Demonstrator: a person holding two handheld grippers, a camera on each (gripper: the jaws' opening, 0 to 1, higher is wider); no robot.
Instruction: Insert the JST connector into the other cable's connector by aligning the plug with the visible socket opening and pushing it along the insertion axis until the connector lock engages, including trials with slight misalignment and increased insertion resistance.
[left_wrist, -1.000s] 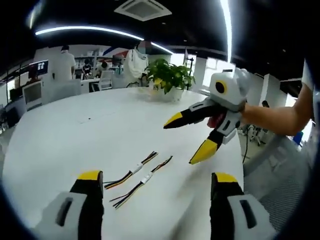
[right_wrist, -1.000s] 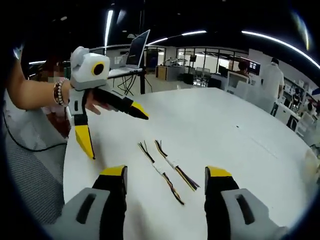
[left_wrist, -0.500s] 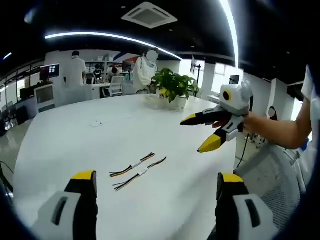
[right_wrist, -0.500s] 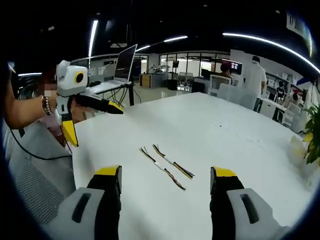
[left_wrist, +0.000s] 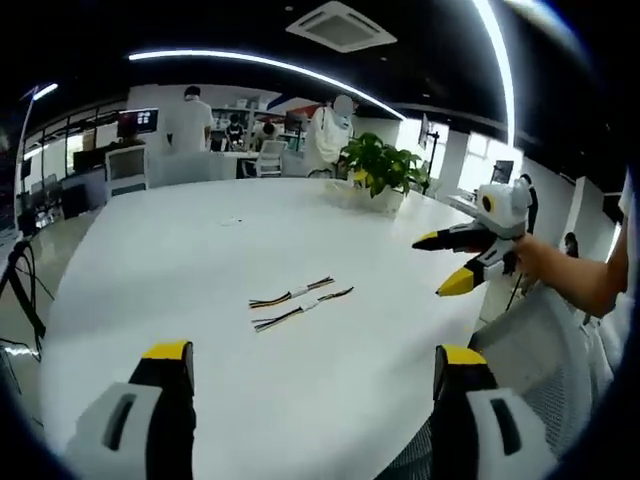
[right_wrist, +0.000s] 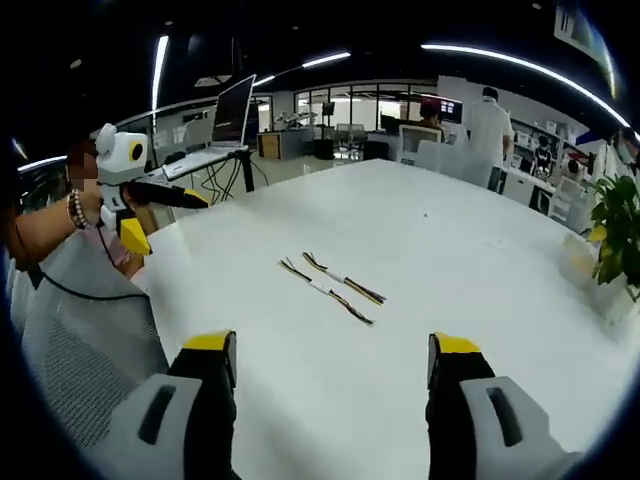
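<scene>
Two short multi-coloured cables lie side by side on the white table (left_wrist: 150, 250), each with a white JST connector at mid-length. One cable (left_wrist: 291, 294) lies farther from me than the other cable (left_wrist: 303, 309) in the left gripper view. The right gripper view shows the same cables (right_wrist: 343, 281) (right_wrist: 324, 291) apart and unplugged. My left gripper (left_wrist: 312, 352) is open and empty, well short of the cables; it also appears at the left (right_wrist: 165, 220) in the right gripper view. My right gripper (right_wrist: 331, 343) is open and empty too, and shows at the table's edge (left_wrist: 440, 264).
A potted plant (left_wrist: 380, 165) stands at the table's far side, also seen at the right (right_wrist: 620, 230). A laptop on a stand (right_wrist: 232, 112) is beyond the table. Mesh chairs (right_wrist: 90, 340) (left_wrist: 540, 340) sit by the table's edge. People stand among desks in the background (left_wrist: 190, 115).
Both grippers have drawn back from the cables and apart from each other, so the cables look smaller and farther. The cables have not moved. Both grippers stay open.
</scene>
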